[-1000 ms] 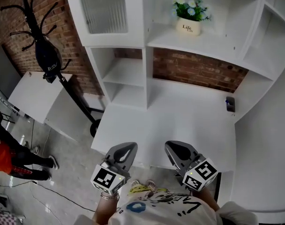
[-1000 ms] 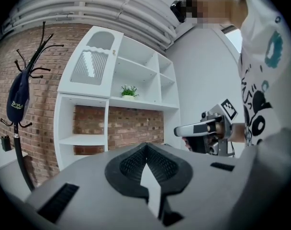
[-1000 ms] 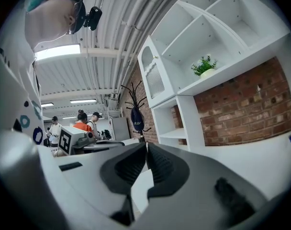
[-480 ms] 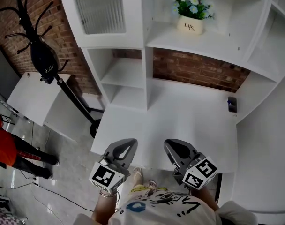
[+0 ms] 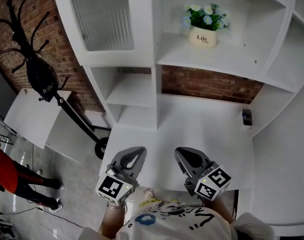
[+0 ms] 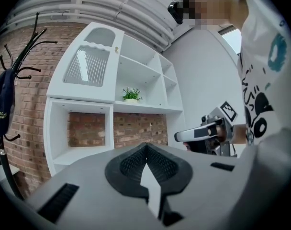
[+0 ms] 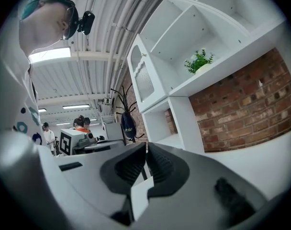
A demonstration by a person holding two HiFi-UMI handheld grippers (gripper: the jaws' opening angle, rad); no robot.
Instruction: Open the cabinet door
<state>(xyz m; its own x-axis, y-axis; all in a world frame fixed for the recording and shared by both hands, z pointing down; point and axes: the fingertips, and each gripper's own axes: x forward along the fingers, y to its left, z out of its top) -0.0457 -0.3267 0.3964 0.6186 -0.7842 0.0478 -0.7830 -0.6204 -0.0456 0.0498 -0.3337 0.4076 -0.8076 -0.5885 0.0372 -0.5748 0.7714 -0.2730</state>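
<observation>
The cabinet door [image 5: 99, 16] is a white frame with ribbed glass at the upper left of the shelf unit, and it stands closed. It also shows in the left gripper view as the door [image 6: 88, 66] with a small knob [image 6: 116, 48], and in the right gripper view as the door [image 7: 143, 78]. My left gripper [image 5: 138, 153] and right gripper [image 5: 181, 154] hover side by side over the front edge of the white desk [image 5: 192, 129], well short of the door. Both point level toward the shelves. Each has its jaws shut with nothing between them, as the left gripper [image 6: 145, 145] and right gripper [image 7: 146, 145] show.
A potted plant [image 5: 202, 26] sits on the shelf right of the door. A small dark object [image 5: 246, 116] lies at the desk's back right. A black coat stand [image 5: 39, 76] and a white board [image 5: 32, 116] stand to the left, with a person in red [image 5: 2, 169] beyond.
Both grippers have moved a little forward over the desk's front edge toward the shelves. The cabinet door now fills more of the head view. The jaws stayed shut.
</observation>
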